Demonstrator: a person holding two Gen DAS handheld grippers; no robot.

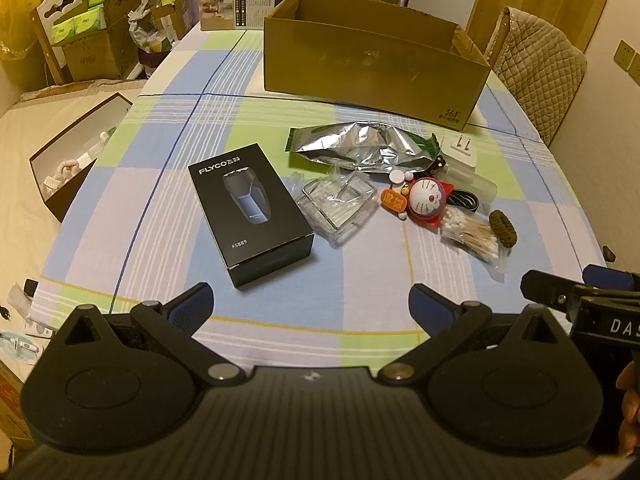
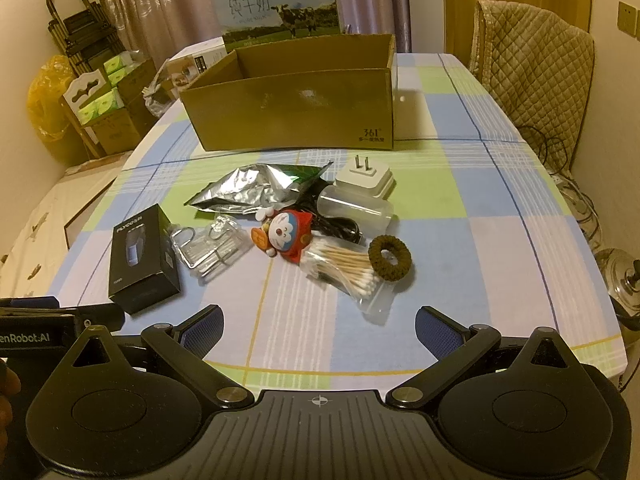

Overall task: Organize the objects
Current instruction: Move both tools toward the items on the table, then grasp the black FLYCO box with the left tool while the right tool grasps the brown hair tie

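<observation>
FLYCO FS889 box (image 1: 251, 213), 361° carton (image 2: 296, 100), pure milk pkg (image 2: 280, 4)

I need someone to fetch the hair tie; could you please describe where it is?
Find the open cardboard box on the checked tablecloth. In the clutter before it, the hair tie lies rightmost, beside the bagged cotton swabs: the only dark brown fuzzy ring.

Black cable (image 2: 340, 226) mostly hidden — under toy (image 2: 286, 236) and bottle (image 2: 352, 204).

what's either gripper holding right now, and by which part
Nothing. The left gripper and right gripper are both open with only tablecloth between their fingers, short of the shaver box and cotton swabs.
</observation>
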